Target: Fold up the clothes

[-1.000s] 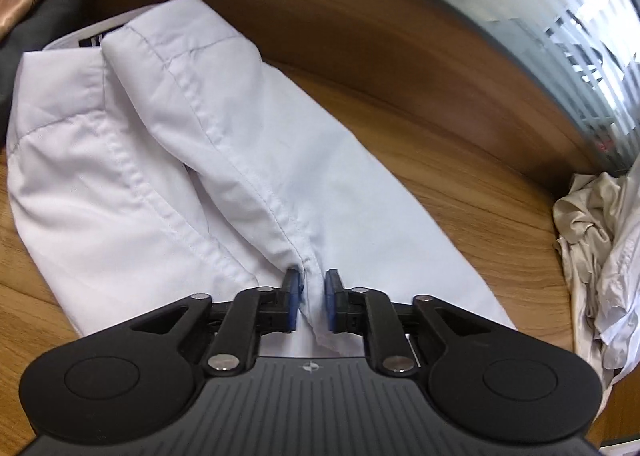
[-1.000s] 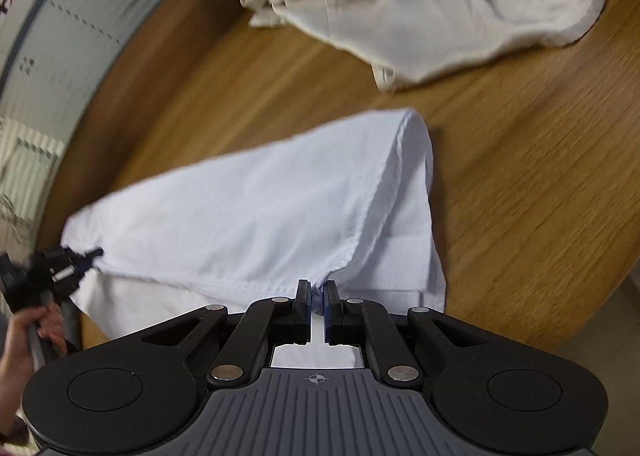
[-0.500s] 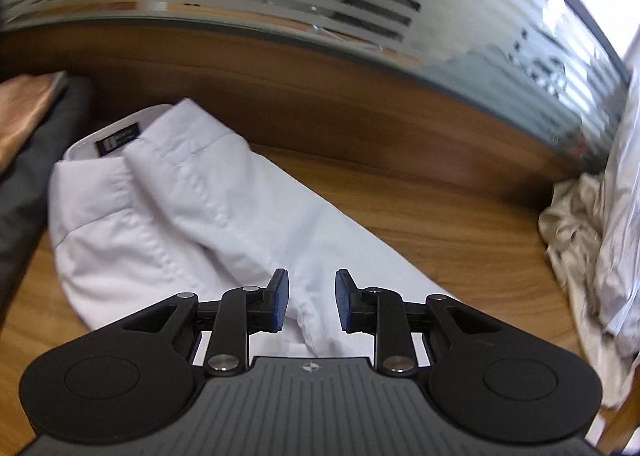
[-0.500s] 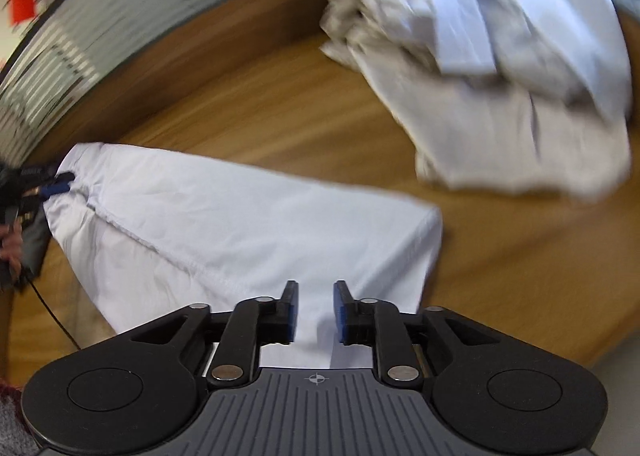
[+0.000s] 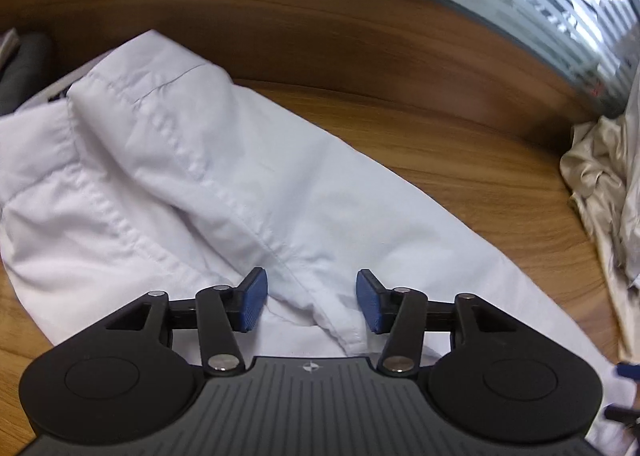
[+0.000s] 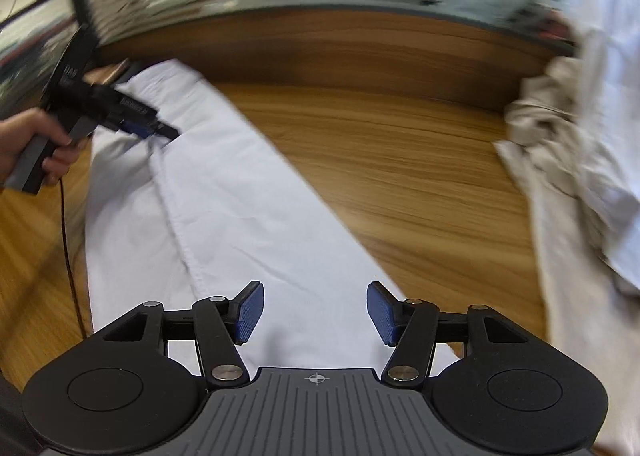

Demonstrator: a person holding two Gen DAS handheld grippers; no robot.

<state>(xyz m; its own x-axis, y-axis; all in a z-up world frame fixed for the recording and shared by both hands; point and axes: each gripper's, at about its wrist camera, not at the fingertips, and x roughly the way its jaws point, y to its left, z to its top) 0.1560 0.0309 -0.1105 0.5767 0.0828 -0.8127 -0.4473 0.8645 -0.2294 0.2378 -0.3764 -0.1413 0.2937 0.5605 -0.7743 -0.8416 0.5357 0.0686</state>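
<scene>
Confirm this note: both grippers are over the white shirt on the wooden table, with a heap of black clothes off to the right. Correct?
Not quite. The heap of clothes is beige and white, not black, as the right wrist view shows. The rest holds: the left gripper and right gripper are over the white shirt on the wooden table, jaws opening, gripping nothing.

Wooden table (image 5: 460,160) carries a flattened white shirt (image 5: 240,184), with a crumpled beige clothes pile (image 6: 568,160) lying apart at its right.

No legible txt; label on white shirt (image 5: 224,176) collar too blurred.
</scene>
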